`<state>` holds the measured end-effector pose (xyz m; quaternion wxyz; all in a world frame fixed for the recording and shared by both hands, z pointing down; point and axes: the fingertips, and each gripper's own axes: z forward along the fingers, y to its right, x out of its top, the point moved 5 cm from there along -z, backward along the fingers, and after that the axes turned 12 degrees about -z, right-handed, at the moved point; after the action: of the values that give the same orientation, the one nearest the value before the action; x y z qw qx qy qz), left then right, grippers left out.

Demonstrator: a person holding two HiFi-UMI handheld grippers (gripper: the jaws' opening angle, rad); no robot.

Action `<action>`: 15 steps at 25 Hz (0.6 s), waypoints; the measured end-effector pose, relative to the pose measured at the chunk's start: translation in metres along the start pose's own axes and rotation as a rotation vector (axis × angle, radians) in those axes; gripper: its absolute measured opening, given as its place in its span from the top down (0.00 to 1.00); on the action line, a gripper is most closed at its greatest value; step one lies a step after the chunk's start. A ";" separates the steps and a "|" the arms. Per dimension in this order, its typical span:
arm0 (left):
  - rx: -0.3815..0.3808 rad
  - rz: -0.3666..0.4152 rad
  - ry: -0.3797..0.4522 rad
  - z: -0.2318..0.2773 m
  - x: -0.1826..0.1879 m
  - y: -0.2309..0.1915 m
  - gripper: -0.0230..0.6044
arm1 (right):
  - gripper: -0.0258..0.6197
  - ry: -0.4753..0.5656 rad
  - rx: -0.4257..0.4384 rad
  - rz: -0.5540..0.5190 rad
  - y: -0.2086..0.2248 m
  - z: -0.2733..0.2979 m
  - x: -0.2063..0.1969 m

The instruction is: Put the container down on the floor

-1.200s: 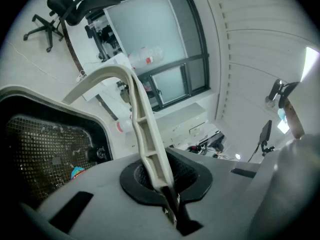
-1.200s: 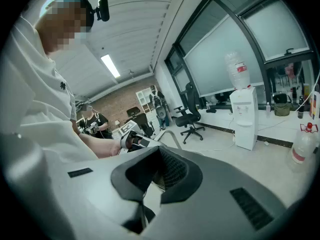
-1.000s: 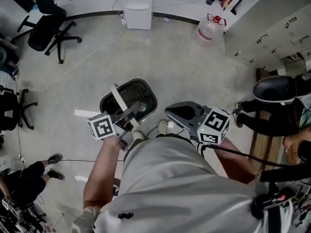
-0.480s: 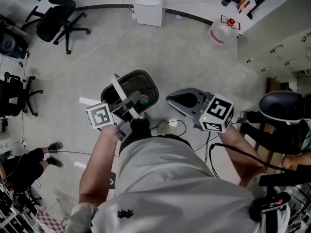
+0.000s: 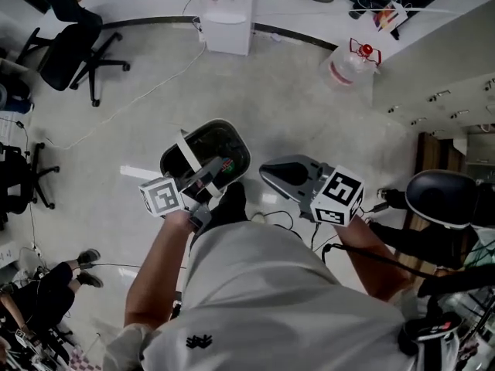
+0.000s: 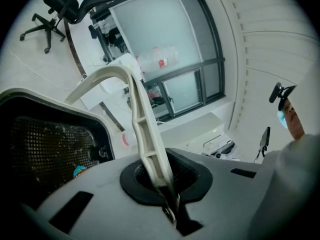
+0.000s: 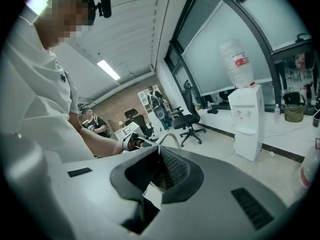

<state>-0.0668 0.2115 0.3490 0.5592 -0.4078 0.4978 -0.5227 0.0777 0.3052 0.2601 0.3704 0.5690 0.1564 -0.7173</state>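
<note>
**A:** White handle [image 6: 146, 134] pinched tight in left gripper [image 5: 210, 175], so dark container [image 5: 209, 141] hangs under it at our 11 o'clock. Prob not on floor [image 5: 294, 91] yet.
**B:** Right gripper [image 5: 272, 178]?
**A:** Jaws pressed together, nothing btwn. Sits at 1 o'clock, clear of the drop path.
**B:** Ok. We lower straight down, let go once it seats.

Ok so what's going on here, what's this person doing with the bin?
A person holds a dark container by its white handle, with the left gripper shut on that handle. The container hangs in front of them over the floor and does not look set down yet. The right gripper is shut and holds nothing.
</note>
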 end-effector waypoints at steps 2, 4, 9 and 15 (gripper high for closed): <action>-0.014 0.003 -0.001 0.013 0.028 -0.008 0.95 | 0.93 -0.003 -0.014 0.006 0.029 0.013 0.008; -0.019 0.032 -0.011 0.023 0.056 -0.016 0.95 | 0.93 -0.007 -0.029 0.026 0.061 0.031 0.015; 0.012 0.091 -0.004 0.050 0.126 -0.044 0.95 | 0.93 0.010 -0.041 0.049 0.137 0.077 0.035; 0.056 0.049 0.076 0.090 0.200 -0.089 0.95 | 0.93 -0.035 0.089 0.060 0.226 0.128 0.038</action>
<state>-0.0026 -0.0030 0.4250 0.5637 -0.3595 0.5137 -0.5377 0.1457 0.0560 0.3077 0.3687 0.5769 0.1007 -0.7219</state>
